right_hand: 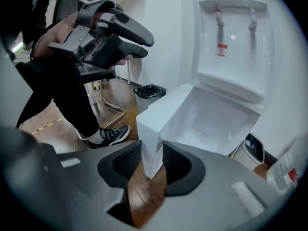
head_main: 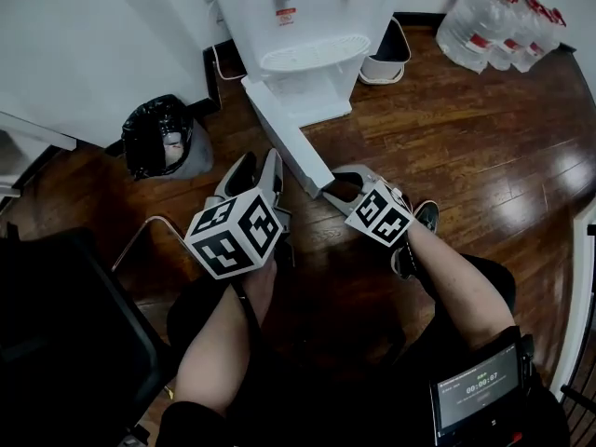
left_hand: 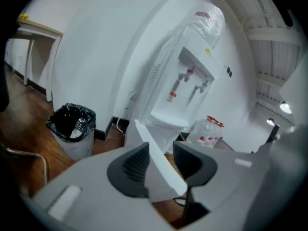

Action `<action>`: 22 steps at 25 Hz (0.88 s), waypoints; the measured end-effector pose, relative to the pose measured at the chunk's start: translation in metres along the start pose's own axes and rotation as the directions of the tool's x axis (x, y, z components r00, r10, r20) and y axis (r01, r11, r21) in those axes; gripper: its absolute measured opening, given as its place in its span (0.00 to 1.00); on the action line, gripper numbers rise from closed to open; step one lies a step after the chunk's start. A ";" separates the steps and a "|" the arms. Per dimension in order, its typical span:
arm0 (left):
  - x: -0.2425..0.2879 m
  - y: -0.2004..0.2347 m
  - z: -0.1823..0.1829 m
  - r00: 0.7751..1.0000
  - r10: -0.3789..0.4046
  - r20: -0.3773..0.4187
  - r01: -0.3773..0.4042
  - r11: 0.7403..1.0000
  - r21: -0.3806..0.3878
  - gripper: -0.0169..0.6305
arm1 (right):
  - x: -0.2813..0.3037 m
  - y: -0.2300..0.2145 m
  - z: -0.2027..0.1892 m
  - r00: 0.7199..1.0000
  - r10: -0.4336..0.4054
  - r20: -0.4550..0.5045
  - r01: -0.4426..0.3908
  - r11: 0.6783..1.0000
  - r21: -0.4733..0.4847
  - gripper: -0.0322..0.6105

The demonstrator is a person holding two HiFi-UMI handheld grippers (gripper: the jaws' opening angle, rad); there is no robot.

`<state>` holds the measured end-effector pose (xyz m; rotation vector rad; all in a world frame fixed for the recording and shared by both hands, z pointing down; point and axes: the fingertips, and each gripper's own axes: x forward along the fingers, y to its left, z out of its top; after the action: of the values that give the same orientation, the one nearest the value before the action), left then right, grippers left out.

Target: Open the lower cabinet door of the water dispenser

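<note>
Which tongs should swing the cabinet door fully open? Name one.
Right. The right tongs straddle the free edge of the cabinet door, with the pads against both faces. The left tongs stand open near the door and grip nothing.

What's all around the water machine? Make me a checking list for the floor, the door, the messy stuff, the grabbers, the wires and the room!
Surface: shiny wooden floor.
Job's things: water dispenser at the wall; its lower cabinet door stands swung open.
Clutter: trash bin with a black bag left of the dispenser; small white bin on its right; water bottles beyond.
Grippers: left gripper open beside the door, holding nothing; right gripper shut on the door's free corner.
Cables: white cord at the wall left of the dispenser.
Surroundings: white walls; black chair at the person's left.
</note>
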<state>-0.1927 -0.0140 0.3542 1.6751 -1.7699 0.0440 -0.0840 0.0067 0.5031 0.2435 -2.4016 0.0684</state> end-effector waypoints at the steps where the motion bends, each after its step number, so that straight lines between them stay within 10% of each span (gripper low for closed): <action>1: -0.002 0.008 0.003 1.000 0.010 0.005 -0.010 1.000 0.004 0.30 | -0.001 0.006 0.007 0.999 0.033 0.024 -0.033 0.999 -0.002 0.27; 5: -0.008 0.049 0.008 0.998 0.056 0.002 -0.056 0.994 -0.090 0.29 | 0.005 0.035 0.029 0.970 0.217 0.110 -0.220 0.975 0.020 0.25; 13: -0.022 0.094 0.025 0.989 0.148 0.028 -0.148 0.989 -0.021 0.31 | 0.047 0.084 0.077 0.934 0.343 0.097 -0.332 0.937 -0.110 0.18; 22: -0.042 0.172 0.063 0.958 0.266 0.110 -0.253 0.960 -0.119 0.31 | 0.107 0.115 0.136 0.889 0.445 0.111 -0.427 0.892 -0.149 0.15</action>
<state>-0.3768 0.0220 0.3578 1.3893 -2.0418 -0.0364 -0.2731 0.0869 0.4748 -0.3682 -2.5491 0.1143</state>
